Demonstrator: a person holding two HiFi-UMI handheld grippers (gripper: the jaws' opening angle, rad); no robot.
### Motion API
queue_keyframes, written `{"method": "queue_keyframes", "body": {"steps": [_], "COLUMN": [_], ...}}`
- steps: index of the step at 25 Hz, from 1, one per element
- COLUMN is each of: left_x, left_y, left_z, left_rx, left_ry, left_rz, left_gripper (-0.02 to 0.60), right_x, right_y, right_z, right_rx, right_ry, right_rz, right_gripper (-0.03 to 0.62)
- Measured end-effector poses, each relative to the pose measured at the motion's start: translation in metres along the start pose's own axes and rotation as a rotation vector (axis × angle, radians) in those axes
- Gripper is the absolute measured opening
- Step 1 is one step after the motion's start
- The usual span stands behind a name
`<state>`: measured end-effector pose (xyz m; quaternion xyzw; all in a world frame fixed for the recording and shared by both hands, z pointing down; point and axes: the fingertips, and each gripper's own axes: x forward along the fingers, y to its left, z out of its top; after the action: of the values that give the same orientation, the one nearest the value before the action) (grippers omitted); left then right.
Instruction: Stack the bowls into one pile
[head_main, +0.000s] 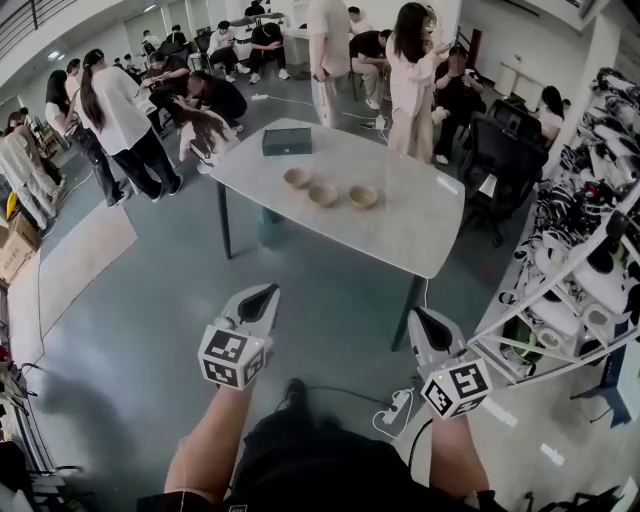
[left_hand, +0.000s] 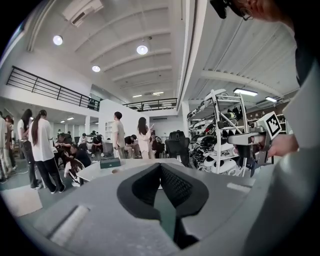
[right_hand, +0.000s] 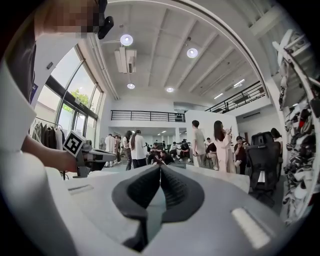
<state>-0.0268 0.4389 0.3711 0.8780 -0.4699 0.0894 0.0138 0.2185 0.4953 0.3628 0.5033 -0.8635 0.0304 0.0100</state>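
Right, both of my grippers are short of the table (head_main: 425, 225), held low in front of my body over the floor, so the coming move turns on closing that gap.

The 3 bowls sit apart from one another in a short row on the tabletop, none stacked yet. In the head view the row slants from the left bowl (head_main: 297, 178) through the middle bowl (head_main: 323, 194) to the right bowl (head_main: 364, 197). It lies straight ahead of me, in the lane between my 2 hands, well apart from both. A dark box (head_main: 287, 142) lies beyond the row, nearer the far edge.

The left gripper (head_main: 262, 300) lines up closest with the left bowl, and the right gripper (head_main: 425, 325) with the right bowl. I judge the right one slightly nearer its bowl, because that end of the row slants toward me.

Both sets of jaws are pressed together with nothing between them; each gripper view shows the dark pads meeting at the tips. Both grippers point forward toward the table, roughly level, the left dipped a touch. My forearms reach out side by side, marker cubes facing up.

I reckon the task has not started: I need to reach the table, then part the jaws over a rim.
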Motion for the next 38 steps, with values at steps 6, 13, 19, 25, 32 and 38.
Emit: {"method": "queue_keyframes", "body": {"steps": [6,13,19,25,32,38], "left_x": [0.014,0.046,0.096,0.157,0.246,0.294], "left_y": [0.014,0.033,0.082,0.164,0.241,0.29], "left_z": [-0.005,0.005,-0.003,-0.004,0.014,0.009], "left_rx": [-0.019,-0.022,-0.037,-0.049,-0.029,-0.018], "left_ry": [-0.001,-0.035,-0.026,-0.021,-0.016,-0.006], "left_rz": [0.003,-0.017,-0.03,-0.048,-0.127,-0.184], "left_gripper": [0.011,0.011,0.011,0.011,0.011,0.011], "right_x": [0.021,0.059,0.123,0.225,0.332,0.4], "right_y": [-0.007,-0.025,-0.048,-0.057,-0.08,-0.095], "right_z": [0.0,-0.001,0.0,-0.001,0.004,0.002], "right_rx": [-0.008,-0.017,-0.022,-0.02,-0.005,0.005], "right_ry": [0.016,0.034,0.042,0.082,0.116,0.151], "right_rz": [0.007,0.0,-0.021,-0.022,-0.06,-0.101], "right_gripper": [0.003,0.003,0.003,0.003,0.003,0.003]}}
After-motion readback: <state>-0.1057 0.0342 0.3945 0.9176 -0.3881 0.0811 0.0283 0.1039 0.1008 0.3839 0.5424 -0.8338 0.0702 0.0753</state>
